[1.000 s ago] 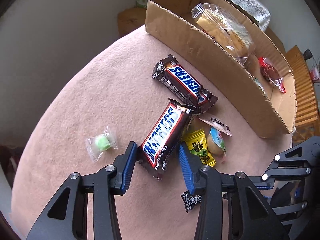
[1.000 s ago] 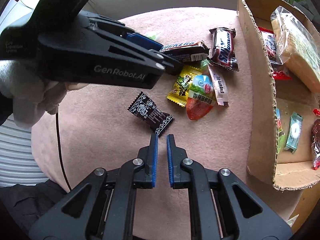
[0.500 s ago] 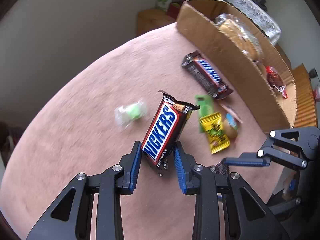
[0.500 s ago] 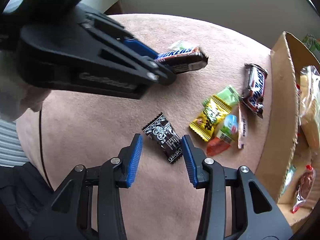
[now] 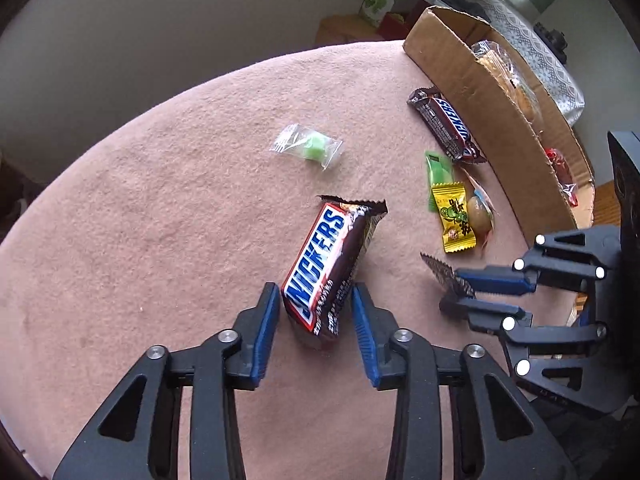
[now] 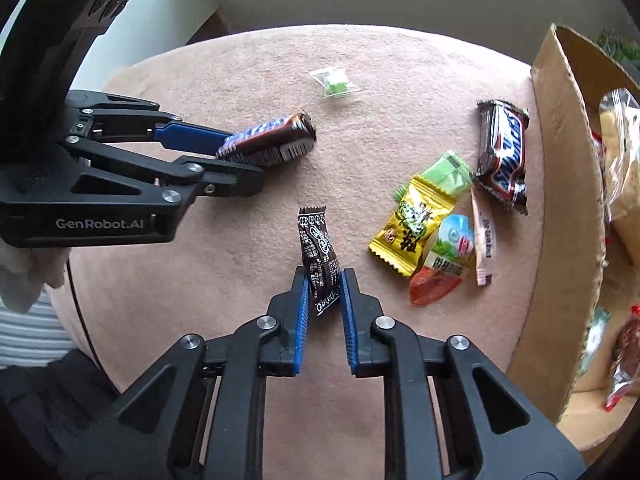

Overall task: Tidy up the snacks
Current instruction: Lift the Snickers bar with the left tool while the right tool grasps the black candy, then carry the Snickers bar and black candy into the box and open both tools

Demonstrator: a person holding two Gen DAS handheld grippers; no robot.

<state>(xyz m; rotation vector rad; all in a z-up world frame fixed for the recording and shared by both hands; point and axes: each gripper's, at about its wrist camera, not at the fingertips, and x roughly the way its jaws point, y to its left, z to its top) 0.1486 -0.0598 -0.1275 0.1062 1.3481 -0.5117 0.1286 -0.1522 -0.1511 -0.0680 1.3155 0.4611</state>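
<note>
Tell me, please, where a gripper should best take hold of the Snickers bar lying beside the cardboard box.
Probably across the middle of the brown Snickers bar, pads on its two long edges, coming from above. It lies flat on the pink cloth near the cardboard box; the crimped ends are thin and floppy.

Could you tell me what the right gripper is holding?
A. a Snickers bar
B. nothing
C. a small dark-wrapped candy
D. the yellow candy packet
C: the right gripper has its blue pads on the dark candy; the left gripper has a Snickers bar.
</note>
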